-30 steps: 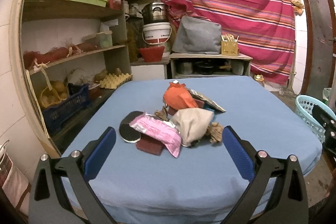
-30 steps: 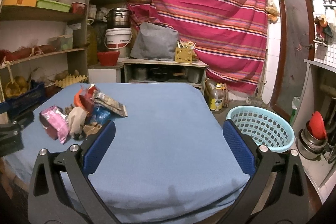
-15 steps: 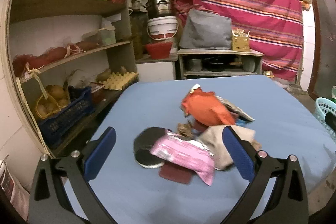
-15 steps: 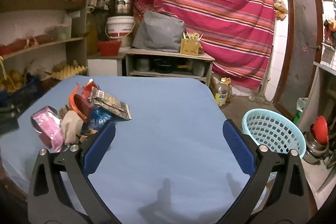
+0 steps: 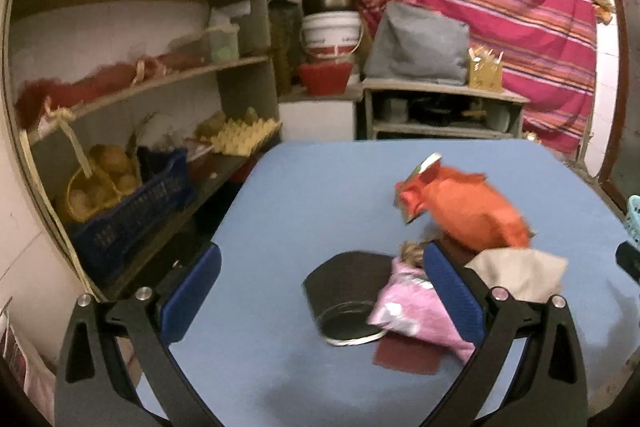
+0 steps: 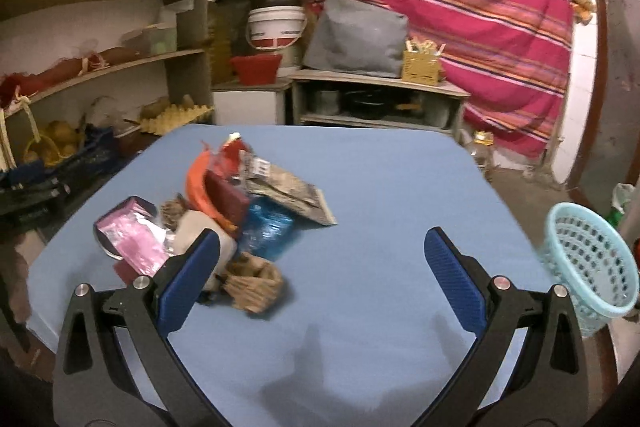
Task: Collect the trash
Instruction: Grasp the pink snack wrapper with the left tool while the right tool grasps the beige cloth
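Note:
A pile of trash lies on the blue-covered table (image 5: 304,203): an orange bag (image 5: 472,211), a pink wrapper (image 5: 416,311), a black round lid (image 5: 348,291), a beige bag (image 5: 520,273) and a dark red card (image 5: 406,357). My left gripper (image 5: 320,291) is open above the table, its right finger over the pink wrapper. In the right wrist view the pile shows with the pink wrapper (image 6: 132,243), a blue wrapper (image 6: 268,231), a printed packet (image 6: 288,191) and crumpled brown paper (image 6: 252,285). My right gripper (image 6: 320,275) is open and empty, right of the pile.
A light blue mesh basket (image 6: 588,259) stands on the floor past the table's right edge. Wooden shelves (image 5: 132,87) with a blue crate (image 5: 132,211) and egg trays run close along the table's left side. A low cabinet (image 6: 380,99) and striped curtain stand behind.
Both grippers have moved forward and closer to the trash pile. The left one has swung left, so the pile now sits under its right finger. Both stay open.

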